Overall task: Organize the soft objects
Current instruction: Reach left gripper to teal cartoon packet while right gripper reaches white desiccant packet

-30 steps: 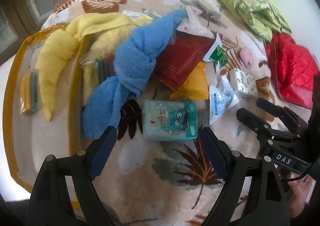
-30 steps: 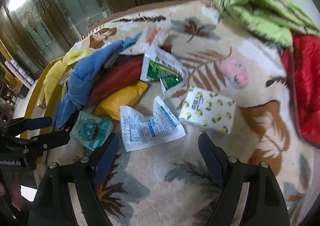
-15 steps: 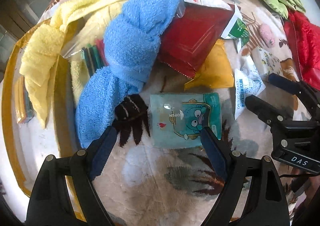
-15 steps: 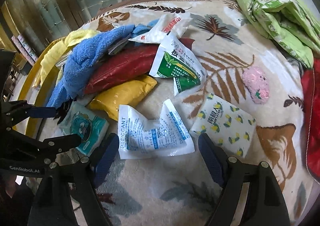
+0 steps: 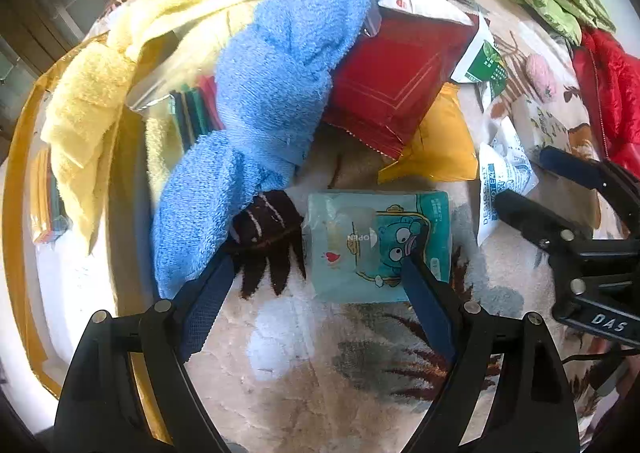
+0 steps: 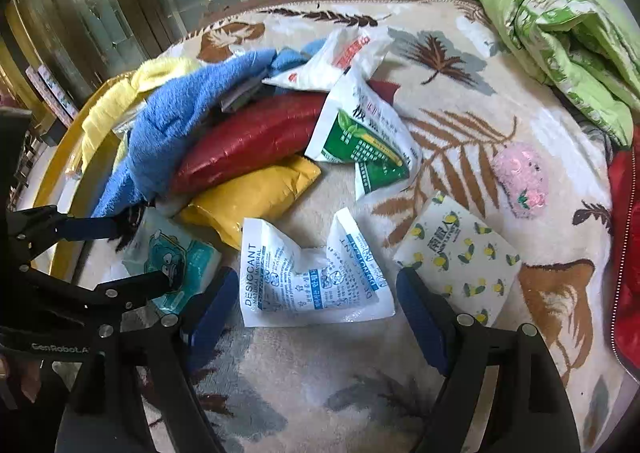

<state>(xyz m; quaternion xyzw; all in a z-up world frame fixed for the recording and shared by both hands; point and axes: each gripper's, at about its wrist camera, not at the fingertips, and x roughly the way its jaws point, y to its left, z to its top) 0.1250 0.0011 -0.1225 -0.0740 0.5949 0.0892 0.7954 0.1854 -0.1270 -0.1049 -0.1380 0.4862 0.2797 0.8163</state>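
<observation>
My left gripper point(image 5: 316, 273) is open and low over a teal cartoon tissue pack point(image 5: 360, 241); its right finger lies over the pack, its left finger beside a knotted blue towel point(image 5: 272, 101). The pack also shows in the right wrist view point(image 6: 176, 261) under the left gripper point(image 6: 120, 249). My right gripper point(image 6: 316, 293) is open around a white desiccant bag point(image 6: 312, 277). A lemon-print tissue pack point(image 6: 456, 261) lies just right of it. The right gripper also shows in the left wrist view point(image 5: 532, 189).
A yellow towel point(image 5: 92, 93), red pouch point(image 5: 392, 81), yellow pouch point(image 5: 440, 141) and green-white packet point(image 6: 360, 133) are piled on the leaf-patterned blanket point(image 6: 460, 101). A pink plush point(image 6: 520, 177), green quilt point(image 6: 560, 33) and red jacket point(image 6: 624, 253) lie at the right. A yellow tray rim point(image 5: 16, 157) is left.
My left gripper has moved forward and down onto the teal tissue pack. My right gripper has moved closer to the desiccant bag. Both stay open.
</observation>
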